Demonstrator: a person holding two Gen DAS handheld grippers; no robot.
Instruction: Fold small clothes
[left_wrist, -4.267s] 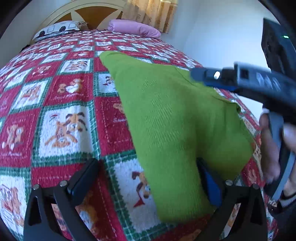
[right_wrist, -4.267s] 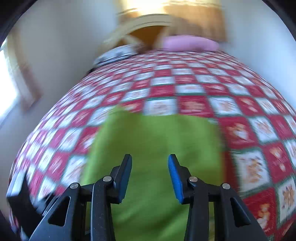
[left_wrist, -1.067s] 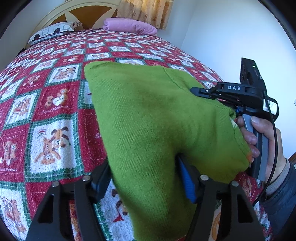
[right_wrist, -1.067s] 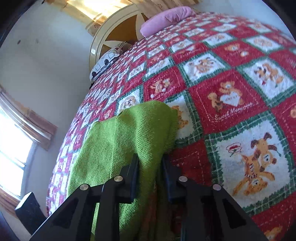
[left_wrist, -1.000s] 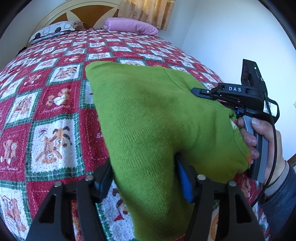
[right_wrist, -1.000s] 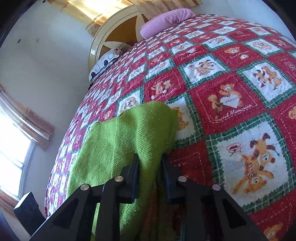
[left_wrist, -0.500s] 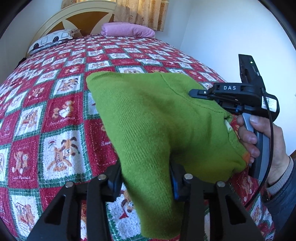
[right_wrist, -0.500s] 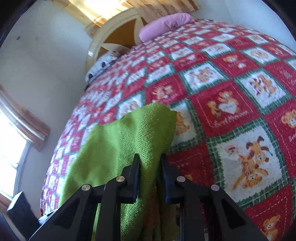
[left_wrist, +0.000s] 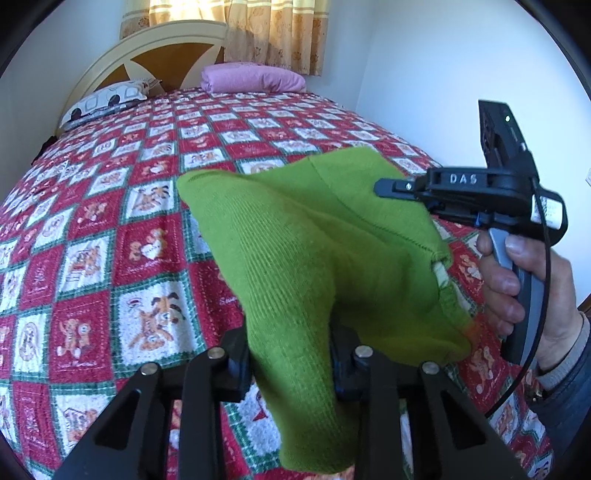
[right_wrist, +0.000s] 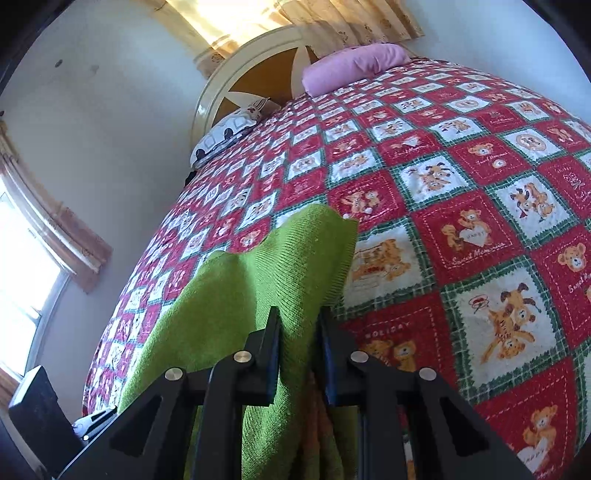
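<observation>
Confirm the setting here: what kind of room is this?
Almost certainly a home bedroom. A bed with a red teddy-bear patchwork quilt fills both views, with an arched headboard and a pink pillow at its far end, and a curtained window on the side wall.

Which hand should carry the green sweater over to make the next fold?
Probably both. The left gripper, whose jaws have just been closing, and the right gripper each pinch a corner of the green sweater, lifted above the quilt. Neither looks better placed.
</observation>
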